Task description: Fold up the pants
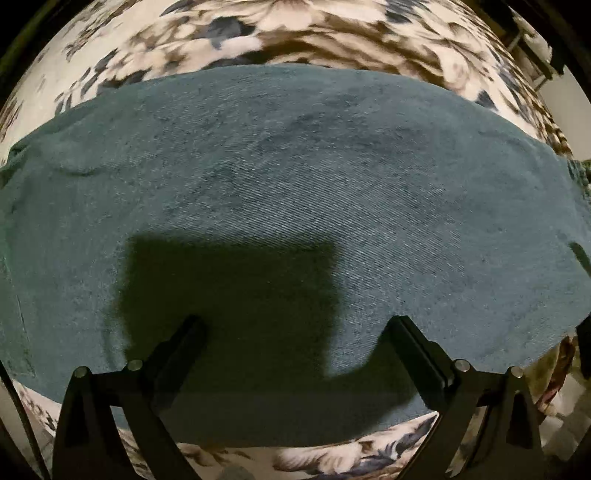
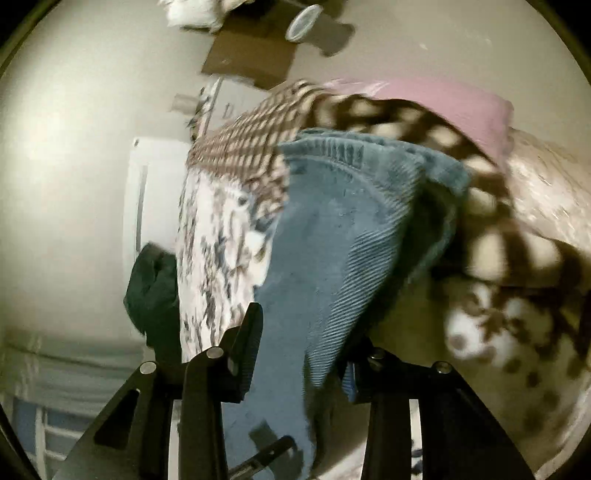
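Blue denim pants [image 1: 295,166] lie flat across a floral bedspread [image 1: 295,33] and fill most of the left wrist view. My left gripper [image 1: 295,321] points straight down over them, its jaws spread wide with nothing between them; its shadow falls on the denim. In the right wrist view a thick folded bunch of the same pants [image 2: 351,221] runs between the jaws of my right gripper [image 2: 308,325]. The left finger [image 2: 247,350] presses against the cloth, while the denim hides the right finger's tip.
Beyond the pants lie a brown checked cloth [image 2: 240,140] and a pink cloth [image 2: 461,103]. A dark green garment [image 2: 151,288] hangs at the bed's edge beside the floral sheet [image 2: 214,240]. Cardboard [image 2: 251,59] lies on the floor.
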The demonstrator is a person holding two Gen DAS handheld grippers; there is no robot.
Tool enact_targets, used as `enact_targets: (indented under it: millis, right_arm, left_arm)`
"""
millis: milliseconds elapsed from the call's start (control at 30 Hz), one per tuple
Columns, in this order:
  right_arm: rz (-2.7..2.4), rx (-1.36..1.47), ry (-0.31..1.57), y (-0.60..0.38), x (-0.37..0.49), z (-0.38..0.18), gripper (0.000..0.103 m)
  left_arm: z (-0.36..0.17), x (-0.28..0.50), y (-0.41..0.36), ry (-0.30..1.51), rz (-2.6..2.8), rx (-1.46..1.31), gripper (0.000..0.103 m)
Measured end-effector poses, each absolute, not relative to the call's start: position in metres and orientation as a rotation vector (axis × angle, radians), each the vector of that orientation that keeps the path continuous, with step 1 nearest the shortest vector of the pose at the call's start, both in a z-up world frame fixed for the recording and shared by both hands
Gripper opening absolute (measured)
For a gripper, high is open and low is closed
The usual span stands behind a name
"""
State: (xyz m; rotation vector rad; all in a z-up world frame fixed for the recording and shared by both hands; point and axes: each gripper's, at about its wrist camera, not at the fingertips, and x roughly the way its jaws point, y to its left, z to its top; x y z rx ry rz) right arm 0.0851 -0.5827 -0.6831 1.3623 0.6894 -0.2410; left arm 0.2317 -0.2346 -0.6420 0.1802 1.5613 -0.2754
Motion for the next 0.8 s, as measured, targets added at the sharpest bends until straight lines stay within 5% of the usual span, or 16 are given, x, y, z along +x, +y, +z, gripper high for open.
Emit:
enact_targets:
  millis: [167,267,300,333,367,600,800]
  right_arm:
    - [-0.351,1.501,0.784,-0.612,0.100,-0.737,0.042]
    - [-0.322,1.594,0.671,-0.625,0.097,-0.748,0.042]
    - [-0.319,1.572,0.657,-0.626,0.099,-0.743,0.037]
    - [-0.308,1.537,0.623,-0.625,0.102,-0.733,0.018]
    - [-0.278,1.500,0.596,-0.623,0.106,-0.720,0.015]
    - [-0.306,1.446,0.656,-0.621,0.134,-0.715,0.006]
    - [-0.219,1.220,0.777,-0.582,0.167,-0.629,0.006]
  left_arm:
    - [-0.656,0.242,-0.233,1.581,-0.238,0.155,0.103]
    - [-0.660,0.253,-0.235,1.595,-0.208,0.137,0.103]
    - [-0.661,0.255,-0.237,1.596,-0.199,0.143,0.103]
    - [-0.662,0.258,-0.239,1.599,-0.189,0.149,0.103]
    - [-0.664,0.261,-0.241,1.609,-0.179,0.153,0.103]
    - [-0.642,0.281,-0.233,1.597,-0.190,0.039,0.103]
    - [-0.583,0.285,-0.175,1.446,-0.087,-0.054,0.103]
